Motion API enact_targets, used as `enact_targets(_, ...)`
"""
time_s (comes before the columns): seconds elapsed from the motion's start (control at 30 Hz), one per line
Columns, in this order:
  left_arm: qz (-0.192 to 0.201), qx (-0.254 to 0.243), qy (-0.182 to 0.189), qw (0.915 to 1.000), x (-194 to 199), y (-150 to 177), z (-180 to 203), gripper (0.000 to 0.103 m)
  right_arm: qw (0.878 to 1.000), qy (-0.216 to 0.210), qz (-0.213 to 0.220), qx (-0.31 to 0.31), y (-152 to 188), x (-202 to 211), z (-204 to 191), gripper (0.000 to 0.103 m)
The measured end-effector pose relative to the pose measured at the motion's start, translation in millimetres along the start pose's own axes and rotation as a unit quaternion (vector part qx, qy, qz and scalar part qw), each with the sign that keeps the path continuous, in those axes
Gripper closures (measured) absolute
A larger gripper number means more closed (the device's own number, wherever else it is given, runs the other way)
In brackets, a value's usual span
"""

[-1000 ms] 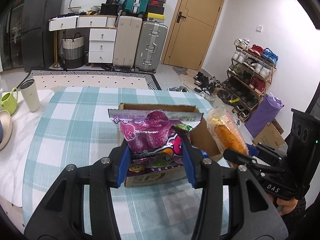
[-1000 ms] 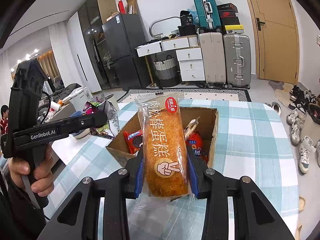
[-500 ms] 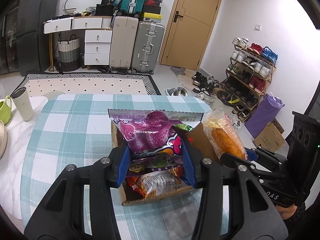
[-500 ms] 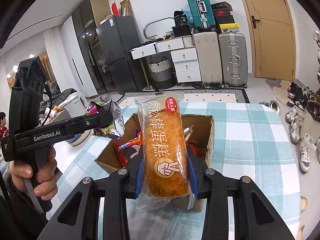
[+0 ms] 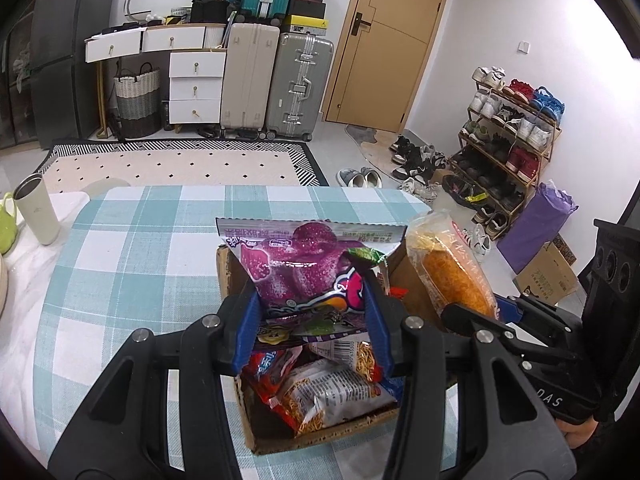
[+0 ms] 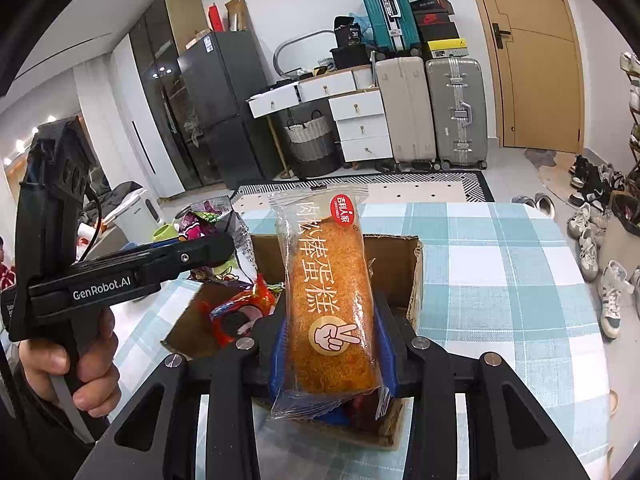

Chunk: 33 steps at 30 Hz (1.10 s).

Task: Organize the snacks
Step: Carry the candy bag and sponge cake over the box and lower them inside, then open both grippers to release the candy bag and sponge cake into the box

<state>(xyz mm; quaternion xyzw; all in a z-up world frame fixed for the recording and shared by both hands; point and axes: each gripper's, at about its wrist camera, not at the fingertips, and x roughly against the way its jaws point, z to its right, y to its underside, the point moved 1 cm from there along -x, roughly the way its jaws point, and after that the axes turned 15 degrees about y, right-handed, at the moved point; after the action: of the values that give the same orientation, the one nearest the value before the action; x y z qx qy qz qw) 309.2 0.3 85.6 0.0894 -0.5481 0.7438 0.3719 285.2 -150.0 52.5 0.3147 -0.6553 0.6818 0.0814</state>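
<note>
Both my hands have moved in over the cardboard box (image 5: 234, 276) since a second ago. My left gripper (image 5: 310, 320) pinches the purple candy bag (image 5: 298, 268), my right gripper (image 6: 332, 344) the cake roll (image 6: 332, 296); its red label is probably Chinese. The box sits on a checked tablecloth (image 5: 132, 264), suitcases (image 5: 276, 84) behind.

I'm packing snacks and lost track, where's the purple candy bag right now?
The purple candy bag is clamped in the left claw, above the open cardboard box on the checked tablecloth, left of the wrapped cake.
</note>
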Motion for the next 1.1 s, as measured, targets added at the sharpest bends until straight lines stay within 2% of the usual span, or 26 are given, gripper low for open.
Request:
enact_targets(0.53,-0.029,0.002,-0.016,0.9995,-44.5,9.5,-18.9,0.059,1.000,0.006,-0.027,-0.006,8.0,-29.9,-1.2,0.066)
enact_targets(0.87,-0.033,0.002,-0.029,0.9990,-52.5,19.2,-27.9,0.059,0.999,0.029,-0.023,0.031,13.2,-31.4,-6.2,0.066)
enact_targets(1.03,-0.034,-0.001,-0.040,0.9986,-48.3,20.9,-25.8,0.058,0.998,0.035,-0.015,0.043,13.6,-25.5,-8.4,0.055)
enact_targets(1.1,-0.035,0.000,-0.041,0.9985,-47.2,22.1,-26.4,0.055,0.998,0.040,-0.006,0.051,13.5,-19.8,-9.2,0.045)
